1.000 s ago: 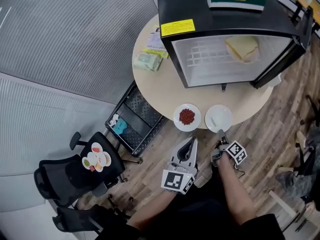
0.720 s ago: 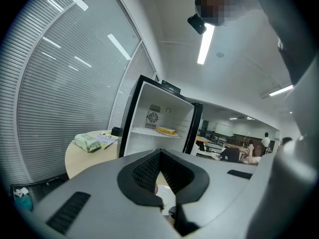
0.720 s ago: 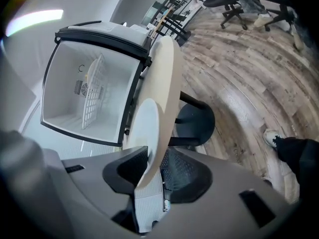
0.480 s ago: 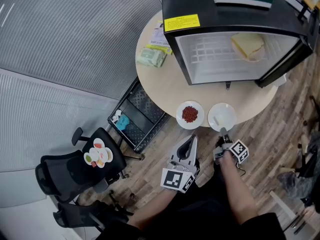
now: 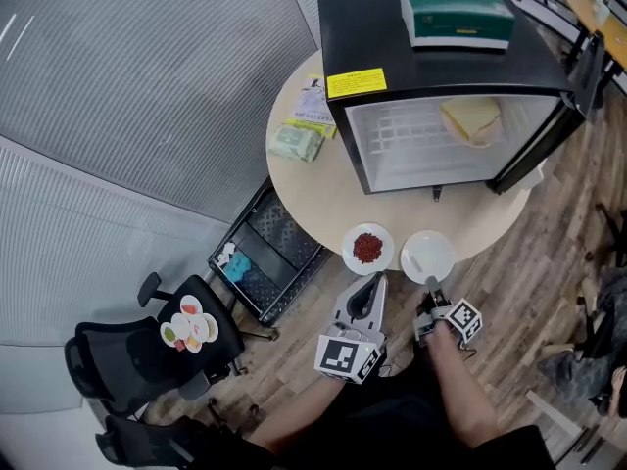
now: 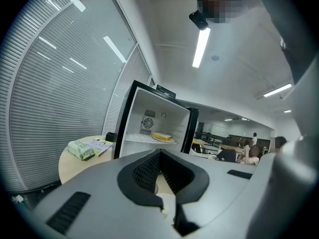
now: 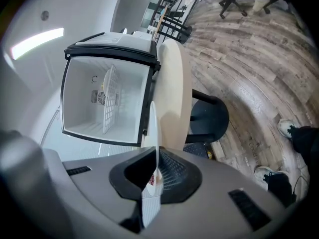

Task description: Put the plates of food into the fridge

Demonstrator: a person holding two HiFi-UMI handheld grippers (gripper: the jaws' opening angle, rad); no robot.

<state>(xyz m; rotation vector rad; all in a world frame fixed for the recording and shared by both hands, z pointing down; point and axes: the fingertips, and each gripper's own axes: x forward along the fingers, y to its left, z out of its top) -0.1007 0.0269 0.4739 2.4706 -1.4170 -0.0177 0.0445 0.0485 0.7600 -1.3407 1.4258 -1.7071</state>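
White plate point(image 5: 428, 256) sits rim-first between my closing right tongs point(image 5: 432, 284), left tongs point(image 5: 375, 280) shut and empty; pick-up underway, next calls for a level lift into the fridge point(image 5: 411, 137).

The round table point(image 5: 323, 184) and open mini fridge point(image 5: 372, 27) were viewed from high overhead in the head view. The mini fridge was also faced from low down in the left gripper view and, rolled sideways close along a white plate point(image 7: 155, 128), in the right gripper view.
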